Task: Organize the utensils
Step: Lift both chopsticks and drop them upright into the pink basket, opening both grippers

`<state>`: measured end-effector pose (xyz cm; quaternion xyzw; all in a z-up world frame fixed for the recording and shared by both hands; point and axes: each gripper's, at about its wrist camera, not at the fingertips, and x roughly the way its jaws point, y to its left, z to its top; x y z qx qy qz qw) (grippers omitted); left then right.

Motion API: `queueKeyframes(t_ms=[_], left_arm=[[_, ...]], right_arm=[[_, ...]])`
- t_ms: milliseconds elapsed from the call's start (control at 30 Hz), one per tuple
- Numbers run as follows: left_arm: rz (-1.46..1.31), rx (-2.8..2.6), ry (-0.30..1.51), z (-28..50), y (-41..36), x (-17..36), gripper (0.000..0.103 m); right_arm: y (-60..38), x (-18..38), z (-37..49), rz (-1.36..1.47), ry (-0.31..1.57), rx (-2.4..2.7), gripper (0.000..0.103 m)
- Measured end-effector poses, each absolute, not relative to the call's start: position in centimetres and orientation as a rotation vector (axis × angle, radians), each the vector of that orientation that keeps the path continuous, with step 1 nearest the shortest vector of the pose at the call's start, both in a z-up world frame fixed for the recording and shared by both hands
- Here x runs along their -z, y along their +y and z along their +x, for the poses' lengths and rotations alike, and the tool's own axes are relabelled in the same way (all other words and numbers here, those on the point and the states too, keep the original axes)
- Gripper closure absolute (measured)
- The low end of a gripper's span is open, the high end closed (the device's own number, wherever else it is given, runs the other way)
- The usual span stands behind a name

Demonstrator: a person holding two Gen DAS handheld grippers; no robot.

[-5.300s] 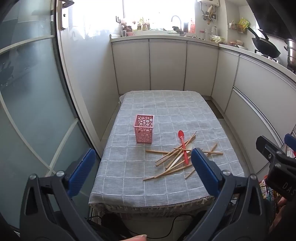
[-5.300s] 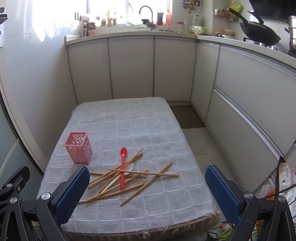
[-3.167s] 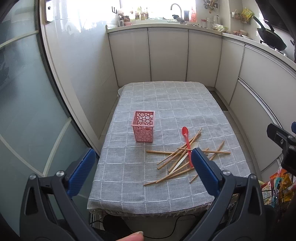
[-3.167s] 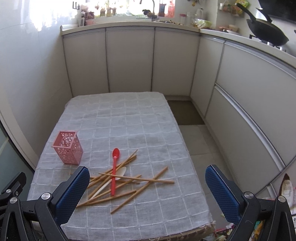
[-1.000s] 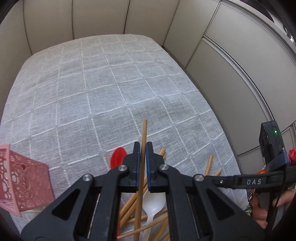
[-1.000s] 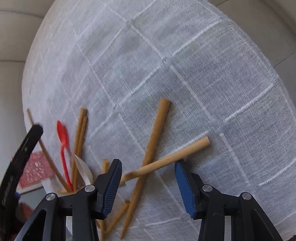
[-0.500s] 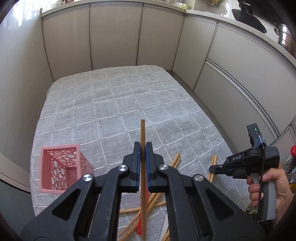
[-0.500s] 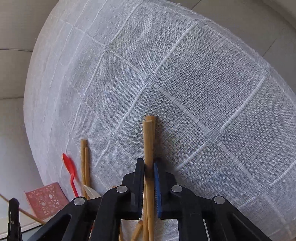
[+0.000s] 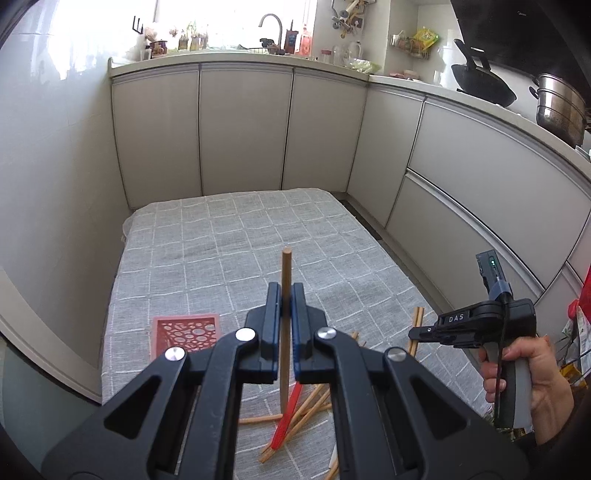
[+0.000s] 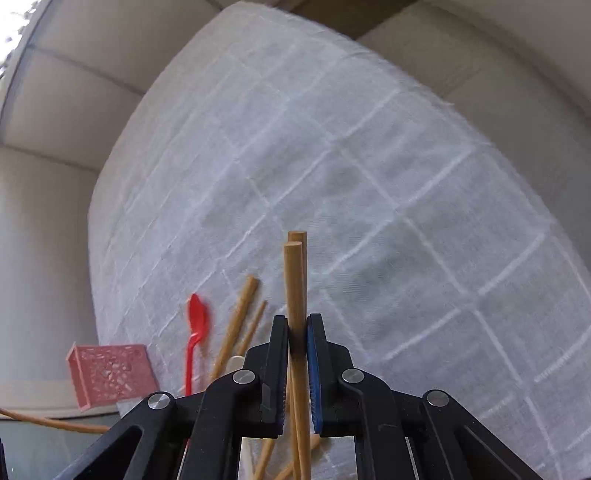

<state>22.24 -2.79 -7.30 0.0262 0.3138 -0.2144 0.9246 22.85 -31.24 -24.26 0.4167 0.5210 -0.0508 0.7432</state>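
Wooden and pale brown, a single chopstick (image 9: 285,306) stands upright between the blue pads of my left gripper (image 9: 285,299), which is clamped tight on it, its round end rising above the fingertips and its lower end hanging over the heap below. Under it, on the grey checked tablecloth (image 9: 229,236), I see the remaining chopsticks (image 9: 306,406) lying crossed in a loose pile with a red spoon (image 9: 286,417) slanting through them. Just left of my pads sits the pink utensil basket (image 9: 184,332), square, its walls pierced with round holes, its mouth open to the camera. To the right, a hand (image 9: 528,376) grips the handle of my right gripper (image 10: 297,332); through its own lens I see the jaws pinched on a pair of chopsticks (image 10: 295,288), two smooth round sticks side by side, ends nearly level, held above the cloth. Beyond the table stand beige cabinet doors (image 9: 243,129), then a counter with a tap (image 9: 271,26), a black wok (image 9: 480,86) and a steel pot (image 9: 561,109).
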Motion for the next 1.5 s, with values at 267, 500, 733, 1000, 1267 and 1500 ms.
queueKeyframes(t_ms=[267,500,733,1000,1267,1500], left_arm=[[0.068,0.424,0.661,22.1,-2.0,8.1,0.097],[0.007,0.421,0.599,21.6,-0.2,5.5,0.097],[-0.078,0.365,0.473,20.9,3.0,1.8,0.097],[-0.074,0.234,0.415,22.2,5.6,1.6,0.097],[-0.039,0.221,0.451,24.5,5.7,4.8,0.097],[-0.063,0.245,0.556,26.4,5.9,7.4,0.097]], right_arm=[[-31.8,27.0,23.8,0.939,1.200,0.156,0.094],[-30.9,21.3,23.0,0.899,1.040,0.077,0.094],[-26.5,11.4,20.8,0.761,0.754,-0.021,0.094],[-21.8,5.5,20.6,0.711,0.467,-0.058,0.094],[-14.4,4.9,24.0,0.620,0.343,-0.112,0.094],[-9.1,7.9,27.6,0.450,0.367,-0.125,0.094]])
